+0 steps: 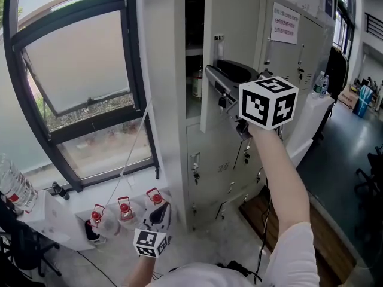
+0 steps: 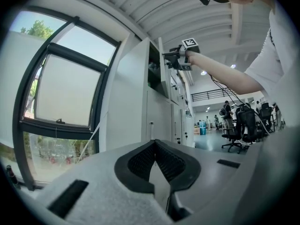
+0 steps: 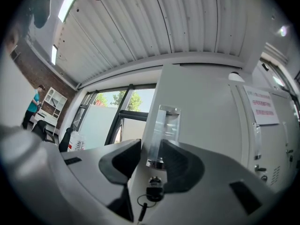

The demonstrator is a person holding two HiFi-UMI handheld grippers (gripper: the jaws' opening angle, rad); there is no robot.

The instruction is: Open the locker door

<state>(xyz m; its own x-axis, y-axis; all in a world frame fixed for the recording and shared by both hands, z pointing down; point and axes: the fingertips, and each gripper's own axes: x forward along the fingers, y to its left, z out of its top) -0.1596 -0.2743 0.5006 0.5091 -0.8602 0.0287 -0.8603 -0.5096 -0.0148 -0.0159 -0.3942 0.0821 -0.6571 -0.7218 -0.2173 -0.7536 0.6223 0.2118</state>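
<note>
Head view: a bottle (image 1: pixel 197 82) stands inside the locker (image 1: pixel 215 160) behind the ajar locker door (image 1: pixel 236 23), right tool (image 1: pixel 214 76) at its edge. Left gripper view: left tool (image 2: pixel 154 144) clenched, empty. Right gripper view: right tool clamps the door's edge, key (image 3: pixel 152 191) below

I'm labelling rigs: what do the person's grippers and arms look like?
The left gripper and right gripper are grey with black ribbed pads. Each carries a cube of black-and-white square markers. The right arm wears a white short sleeve.
</note>
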